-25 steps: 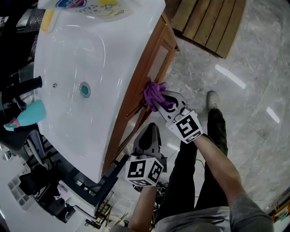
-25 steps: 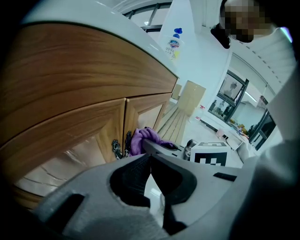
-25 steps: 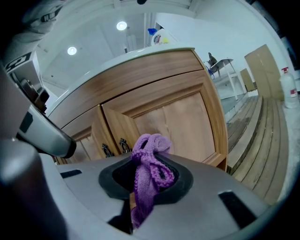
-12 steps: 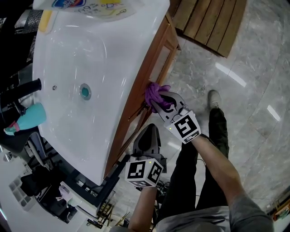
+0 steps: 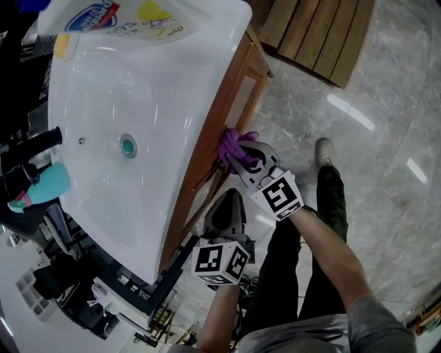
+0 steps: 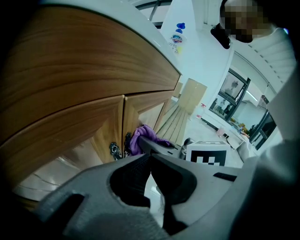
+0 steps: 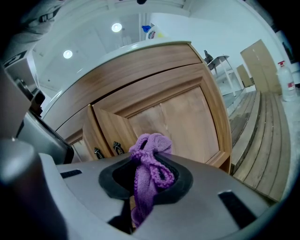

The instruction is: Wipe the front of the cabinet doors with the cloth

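Right tool (image 5: pixel 241 157): clamped on crumpled purple knitted cloth (image 5: pixel 232 142), pressed to wooden cabinet doors (image 7: pixel 180 117) beside their centre seam.
Left tool (image 6: pixel 150 158): closed together, empty, back from the doors.
Change: cloth barely shifted; wiping likely far from done.

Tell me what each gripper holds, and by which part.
The right gripper is shut on the purple cloth, pinching its bunched middle; a tuft sticks out ahead. The left gripper is shut and holds nothing.

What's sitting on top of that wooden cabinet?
A white sink basin with a teal drain covers the cabinet; a cleaner bottle sits at its far end. The cabinet's own top is hidden under the basin.
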A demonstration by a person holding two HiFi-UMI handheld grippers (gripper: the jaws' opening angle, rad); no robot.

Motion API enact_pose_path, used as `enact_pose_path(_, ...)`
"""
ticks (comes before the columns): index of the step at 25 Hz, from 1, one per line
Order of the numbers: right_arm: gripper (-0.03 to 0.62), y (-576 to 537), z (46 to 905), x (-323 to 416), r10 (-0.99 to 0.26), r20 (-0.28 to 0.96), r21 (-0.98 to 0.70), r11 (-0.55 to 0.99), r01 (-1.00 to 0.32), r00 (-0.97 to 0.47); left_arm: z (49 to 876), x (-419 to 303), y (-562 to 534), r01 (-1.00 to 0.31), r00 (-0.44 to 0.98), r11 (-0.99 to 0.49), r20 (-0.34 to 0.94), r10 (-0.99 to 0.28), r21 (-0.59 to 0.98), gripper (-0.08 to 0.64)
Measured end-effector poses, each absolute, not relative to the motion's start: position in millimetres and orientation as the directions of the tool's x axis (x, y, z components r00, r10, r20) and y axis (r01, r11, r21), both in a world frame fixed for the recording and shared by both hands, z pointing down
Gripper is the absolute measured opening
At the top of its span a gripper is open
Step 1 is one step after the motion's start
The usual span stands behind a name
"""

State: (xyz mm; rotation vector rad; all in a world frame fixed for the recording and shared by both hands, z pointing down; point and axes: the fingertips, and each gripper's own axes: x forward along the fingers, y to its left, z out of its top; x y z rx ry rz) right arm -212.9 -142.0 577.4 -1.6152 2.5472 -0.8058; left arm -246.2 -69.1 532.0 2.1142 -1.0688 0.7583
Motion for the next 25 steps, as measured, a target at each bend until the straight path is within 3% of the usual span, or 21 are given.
enact_pose_path(25,0.063,-162,577,-175,-0.870,0.256,-0.449,0.279,-0.849,-0.421,536,-215,-86,-0.858,0.474,-0.433,0.749,-0.463,0.276,0.011)
